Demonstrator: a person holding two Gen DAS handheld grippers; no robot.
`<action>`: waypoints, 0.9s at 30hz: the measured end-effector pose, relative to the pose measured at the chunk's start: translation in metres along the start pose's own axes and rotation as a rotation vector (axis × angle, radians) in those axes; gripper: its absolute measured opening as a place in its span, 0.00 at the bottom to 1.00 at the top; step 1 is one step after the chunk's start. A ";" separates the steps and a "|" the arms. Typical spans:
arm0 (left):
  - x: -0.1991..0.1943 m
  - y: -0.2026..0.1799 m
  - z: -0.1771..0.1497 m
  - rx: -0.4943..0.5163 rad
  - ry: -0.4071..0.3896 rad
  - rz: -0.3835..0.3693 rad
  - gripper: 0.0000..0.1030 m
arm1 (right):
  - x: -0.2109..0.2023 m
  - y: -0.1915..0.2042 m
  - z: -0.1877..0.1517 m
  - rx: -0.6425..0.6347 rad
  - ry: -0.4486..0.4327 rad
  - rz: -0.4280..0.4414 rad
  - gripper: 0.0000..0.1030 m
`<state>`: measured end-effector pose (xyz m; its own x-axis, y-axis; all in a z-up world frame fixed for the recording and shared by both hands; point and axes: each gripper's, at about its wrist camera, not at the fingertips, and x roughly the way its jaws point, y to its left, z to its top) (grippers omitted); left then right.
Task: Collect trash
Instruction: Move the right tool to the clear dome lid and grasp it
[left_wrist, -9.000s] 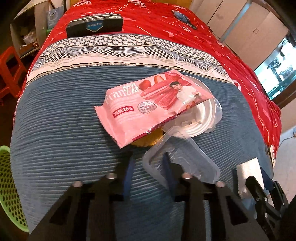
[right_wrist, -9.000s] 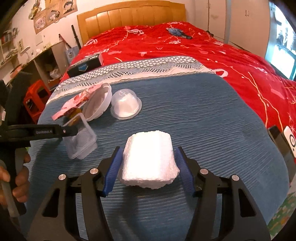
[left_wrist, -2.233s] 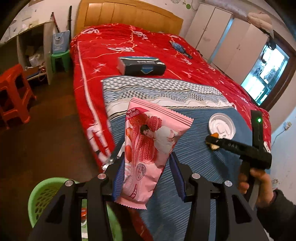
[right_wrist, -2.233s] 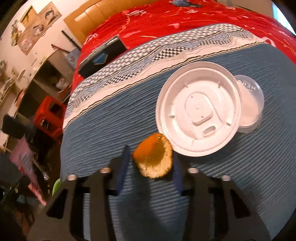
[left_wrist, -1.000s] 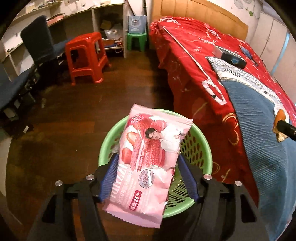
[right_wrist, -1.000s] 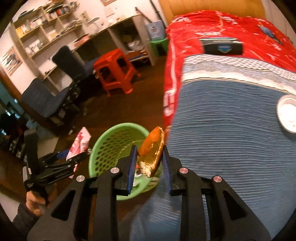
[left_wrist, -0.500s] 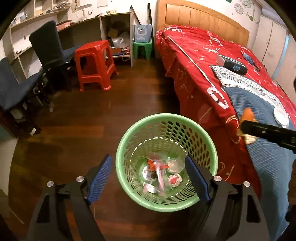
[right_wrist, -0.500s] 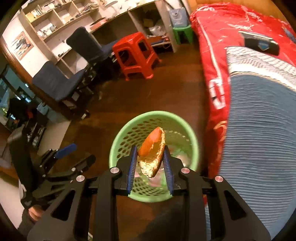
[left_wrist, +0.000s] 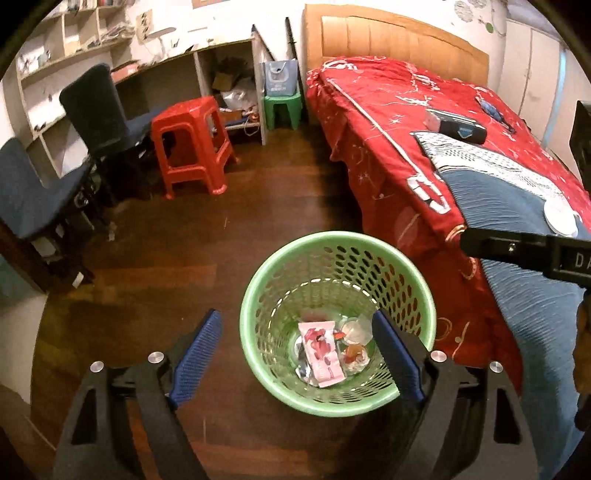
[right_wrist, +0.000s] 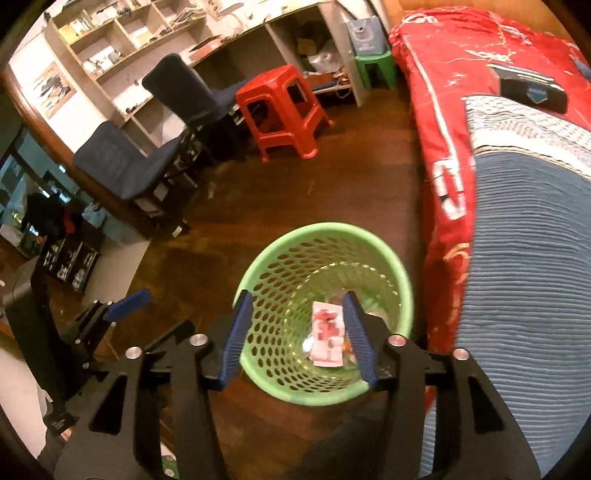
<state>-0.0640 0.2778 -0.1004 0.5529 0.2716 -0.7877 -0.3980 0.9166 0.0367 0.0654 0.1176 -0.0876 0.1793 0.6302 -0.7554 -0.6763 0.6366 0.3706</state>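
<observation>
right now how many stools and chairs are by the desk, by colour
red stool: 1
green stool: 1
dark blue chairs: 2
total: 4

Beneath the pink wrapper (left_wrist: 321, 349) in the green basket (left_wrist: 266, 291), the remaining litter is too small to be identified; the basket's near rim (right_wrist: 314, 397) is blurred.
</observation>
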 end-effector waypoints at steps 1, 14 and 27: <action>-0.002 -0.004 0.002 0.011 -0.007 0.001 0.80 | -0.004 -0.003 -0.001 0.000 -0.006 -0.006 0.53; -0.018 -0.075 0.029 0.152 -0.069 -0.040 0.82 | -0.089 -0.090 -0.015 0.072 -0.144 -0.162 0.69; -0.016 -0.168 0.062 0.249 -0.081 -0.176 0.86 | -0.172 -0.194 -0.053 0.206 -0.227 -0.362 0.75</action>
<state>0.0395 0.1372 -0.0563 0.6576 0.1160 -0.7444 -0.1054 0.9925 0.0615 0.1281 -0.1383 -0.0582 0.5447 0.4183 -0.7269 -0.3900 0.8937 0.2219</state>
